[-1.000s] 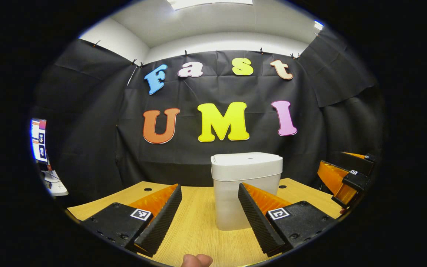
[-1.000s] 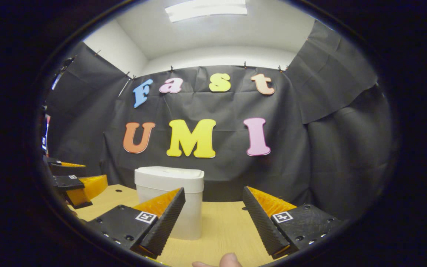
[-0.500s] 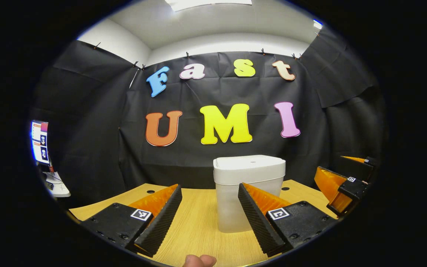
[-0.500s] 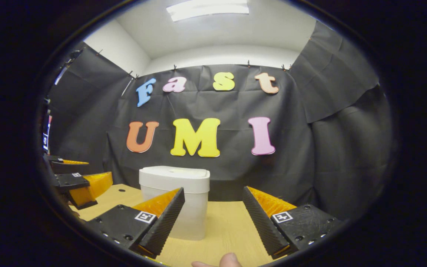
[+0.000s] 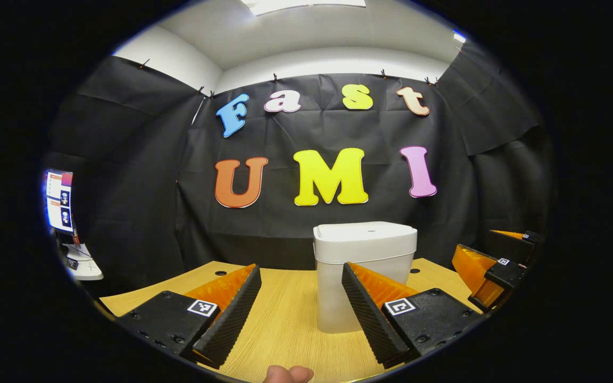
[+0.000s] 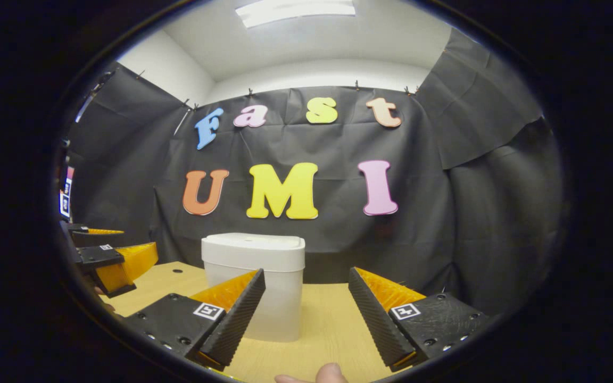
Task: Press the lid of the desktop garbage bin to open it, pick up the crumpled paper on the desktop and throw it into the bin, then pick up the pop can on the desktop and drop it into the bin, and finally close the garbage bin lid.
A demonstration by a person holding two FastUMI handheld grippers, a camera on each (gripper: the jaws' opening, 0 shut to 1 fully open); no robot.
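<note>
Wood desk (image 5: pixel 285 324), black cloth wall behind. Bin (image 5: pixel 364 276) stands upright, lid (image 5: pixel 365 234) shut. My left gripper (image 5: pixel 301 306) & right gripper (image 6: pixel 306 311) both gape wide, holding nothing

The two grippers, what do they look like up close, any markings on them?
The left gripper and the right gripper look alike: each has two wedge-shaped fingers tapering forward, ribbed on their inner faces, mounted on black blocks with visible screws. Each block carries a small square black-and-white tag on top. A fingertip of the holding hand peeks in at the bottom edge. No sleeve or cable is visible.
</note>
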